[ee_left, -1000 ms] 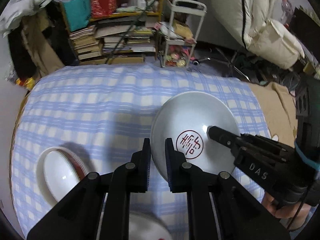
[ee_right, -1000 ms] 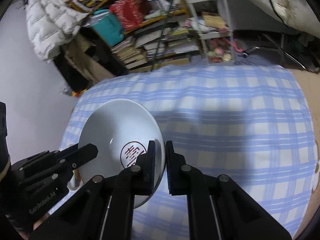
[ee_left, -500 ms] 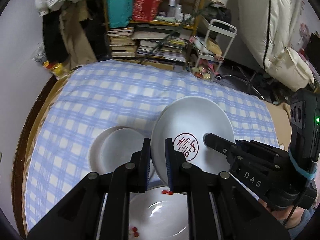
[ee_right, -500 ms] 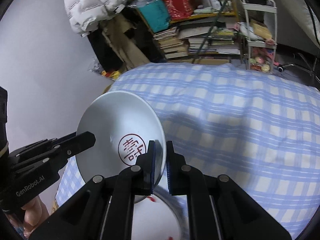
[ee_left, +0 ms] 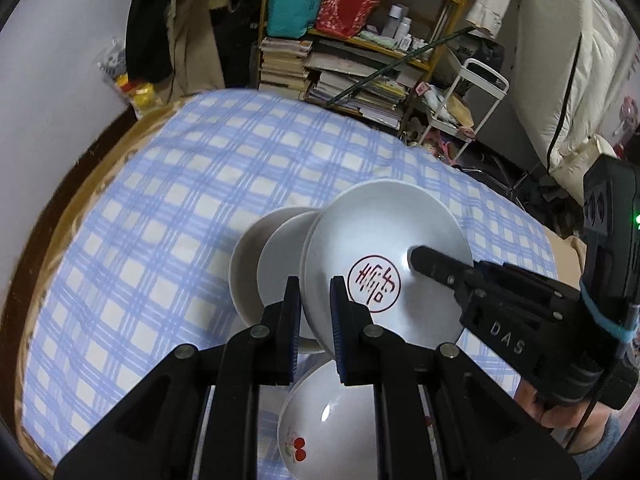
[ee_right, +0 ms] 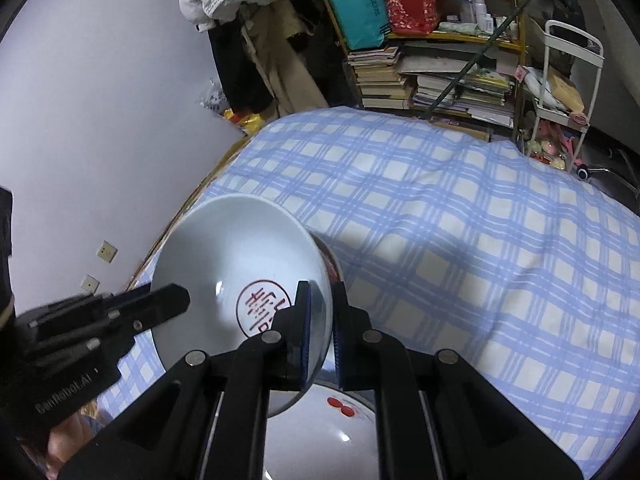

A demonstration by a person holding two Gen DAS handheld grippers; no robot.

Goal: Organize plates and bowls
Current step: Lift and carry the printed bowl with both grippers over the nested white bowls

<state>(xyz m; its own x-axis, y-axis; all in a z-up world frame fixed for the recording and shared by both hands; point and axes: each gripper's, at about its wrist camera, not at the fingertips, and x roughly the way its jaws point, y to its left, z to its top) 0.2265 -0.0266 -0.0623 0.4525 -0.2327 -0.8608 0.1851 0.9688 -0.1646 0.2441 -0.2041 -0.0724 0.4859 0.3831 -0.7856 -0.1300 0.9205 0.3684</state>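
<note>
A white plate with a red round emblem (ee_left: 384, 248) is held tilted above the bed by both grippers. My left gripper (ee_left: 314, 312) is shut on its near rim, and my right gripper (ee_right: 320, 320) is shut on the opposite rim of the same plate (ee_right: 232, 256). The right gripper also shows in the left wrist view (ee_left: 436, 266). Below the plate sits a white bowl with red cherries (ee_left: 332, 420), which shows in the right wrist view too (ee_right: 332, 428). Two stacked white bowls (ee_left: 272, 264) sit just behind and left of it.
The dishes rest on a blue checked bedspread (ee_left: 192, 208). A wooden bed edge (ee_left: 68, 196) runs along the left by the wall. A shelf of books (ee_left: 348, 76) and a white cart (ee_left: 464, 104) stand beyond the bed.
Both grippers carried the emblem plate to the left over the bed; it now hangs above the cherry bowl, with the stacked bowls close behind it.
</note>
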